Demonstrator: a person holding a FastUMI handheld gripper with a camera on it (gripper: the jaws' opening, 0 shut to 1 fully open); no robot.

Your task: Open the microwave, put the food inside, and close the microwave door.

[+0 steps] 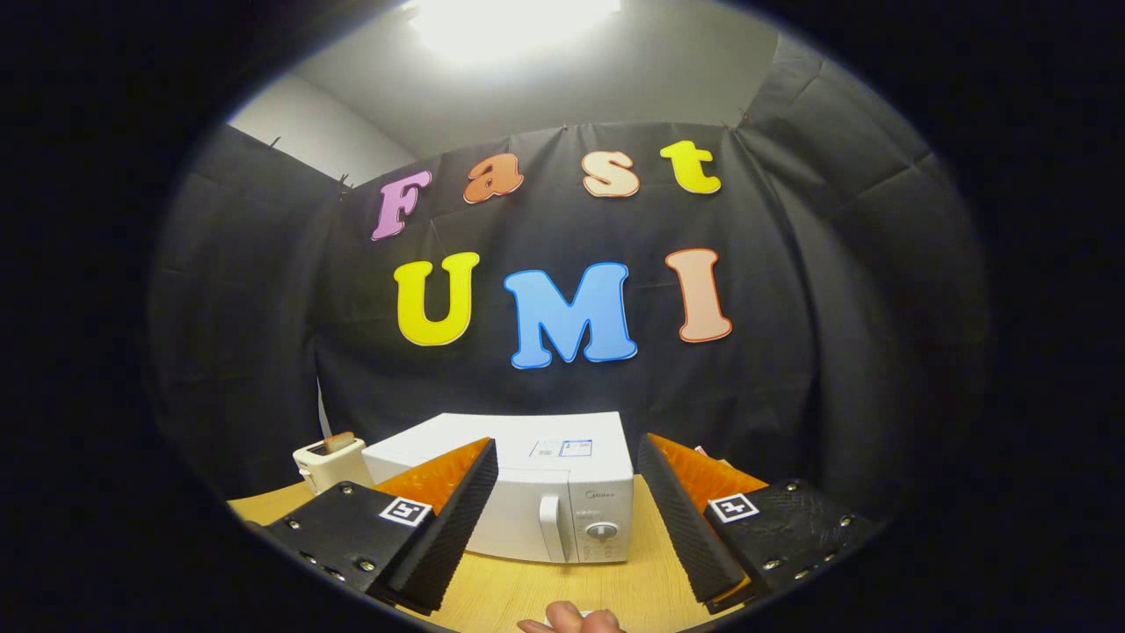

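Squarely ahead of my gripper (pixel 567 514), a white microwave (pixel 518 497) sits on the wooden table (pixel 536 593), its door flush with the front and its vertical handle (pixel 551 527) just beside the control dial (pixel 601 531). That shut door fits either end of the job: the food waiting outside, or already sealed within; from this angle I cannot tell which, and I see no food I could name with confidence. The fingers stand wide apart, holding nothing, with the oven framed between them and beyond their tips. To the microwave's left stands a white toaster (pixel 330 464) with a slice poking up. Nearest to me, fingertips of a hand (pixel 573 620) show at the table's near edge.

As I read the risks: the handle is slim and close to the dial, so a slightly off approach could catch the knob instead. A hard pull might drag the light oven across the smooth tabletop. The hand lies in the gripper's path should it drop low.
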